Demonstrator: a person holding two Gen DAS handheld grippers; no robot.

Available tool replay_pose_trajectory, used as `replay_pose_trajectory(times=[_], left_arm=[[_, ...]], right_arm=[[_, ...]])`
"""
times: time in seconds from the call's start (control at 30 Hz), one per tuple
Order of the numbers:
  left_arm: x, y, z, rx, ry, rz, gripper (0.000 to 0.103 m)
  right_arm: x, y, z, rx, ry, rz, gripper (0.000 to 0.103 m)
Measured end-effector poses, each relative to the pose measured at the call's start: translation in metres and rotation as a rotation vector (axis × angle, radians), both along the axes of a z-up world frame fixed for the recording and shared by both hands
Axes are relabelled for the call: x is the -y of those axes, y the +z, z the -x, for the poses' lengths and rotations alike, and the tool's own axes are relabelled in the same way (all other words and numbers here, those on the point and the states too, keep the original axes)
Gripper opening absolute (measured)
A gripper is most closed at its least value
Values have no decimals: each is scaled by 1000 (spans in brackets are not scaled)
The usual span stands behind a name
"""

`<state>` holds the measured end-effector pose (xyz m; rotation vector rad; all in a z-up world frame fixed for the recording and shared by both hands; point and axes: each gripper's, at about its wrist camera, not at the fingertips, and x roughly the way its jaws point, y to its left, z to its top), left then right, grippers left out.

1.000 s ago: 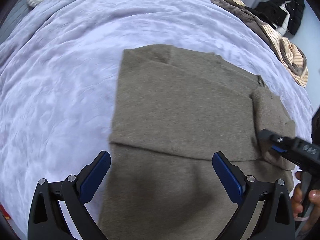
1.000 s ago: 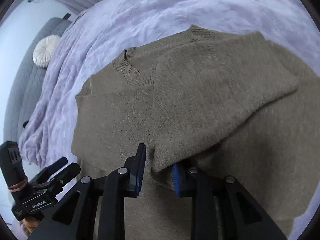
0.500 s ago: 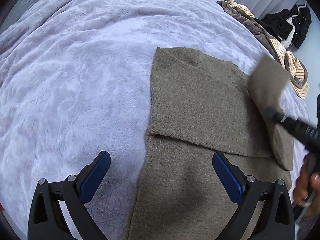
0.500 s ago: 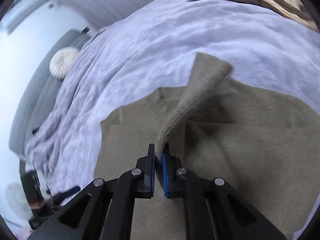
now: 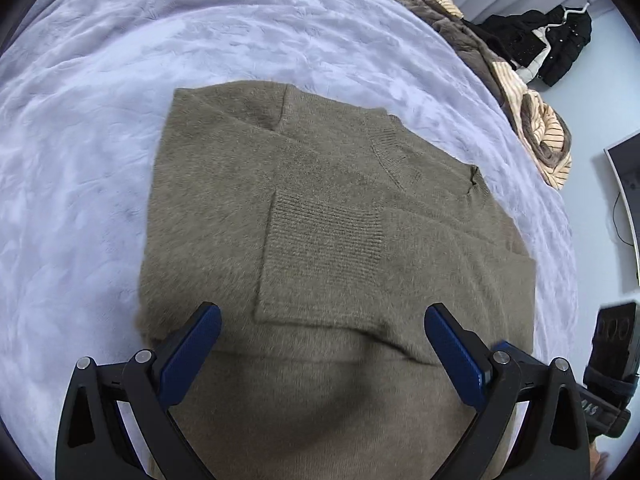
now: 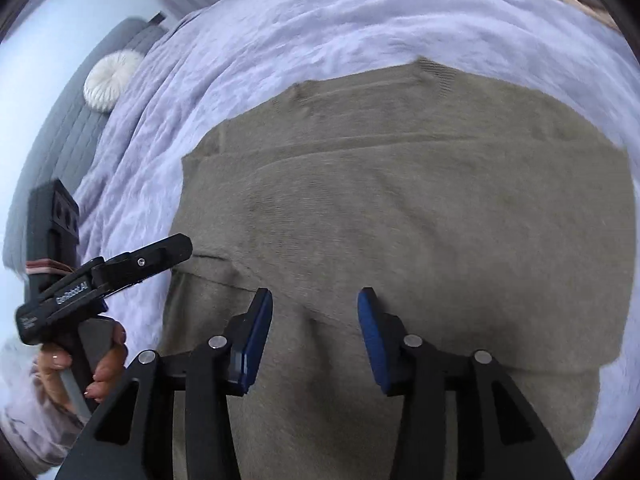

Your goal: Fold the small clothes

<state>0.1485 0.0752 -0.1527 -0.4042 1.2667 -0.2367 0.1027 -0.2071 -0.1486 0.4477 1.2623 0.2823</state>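
An olive-brown knitted sweater [image 5: 332, 184] lies flat on the lavender bed cover [image 5: 120, 80]. One sleeve is folded across its body, with the ribbed cuff [image 5: 324, 236] in the middle. My left gripper [image 5: 322, 320] hovers open over the sweater's near part with nothing between its fingers. In the right wrist view the sweater [image 6: 400, 200] fills the middle. My right gripper [image 6: 315, 300] is above it, its jaws opening, the pads apart and off the cloth. The left gripper [image 6: 176, 250] shows at that view's left edge, held by a hand [image 6: 108, 360].
A heap of brown and striped clothes [image 5: 524, 120] lies at the bed's far right edge, with a black garment [image 5: 552, 44] beyond it. A round white cushion [image 6: 112, 80] rests against a grey padded headboard [image 6: 68, 140]. Bare bed cover spreads left of the sweater.
The right gripper closed on the sleeve, lifted it, carried it over the sweater's body and let go. The sleeve now lies flat across the body. The left gripper drifted left, then back over the sweater.
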Motion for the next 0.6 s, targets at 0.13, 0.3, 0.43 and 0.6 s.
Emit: replay_pose_trajectory(times=[0.13,0.3,0.43,0.6], left_arm=[[6,-10,-12,-48,-22,-3,69],[11,-15,-21,-63,-49,8,20],[8,2,-11,-4,-49,-9,17],[11,-8,7,-10,-86,-56,17]], right_arm=[[92,-11,36,-81,-316,-168,48],[159,-31,60,-86,-593,-296,48],[164,-31,44,-72,-607,-259,6],[156,-7,33,0,-418,-94,6]])
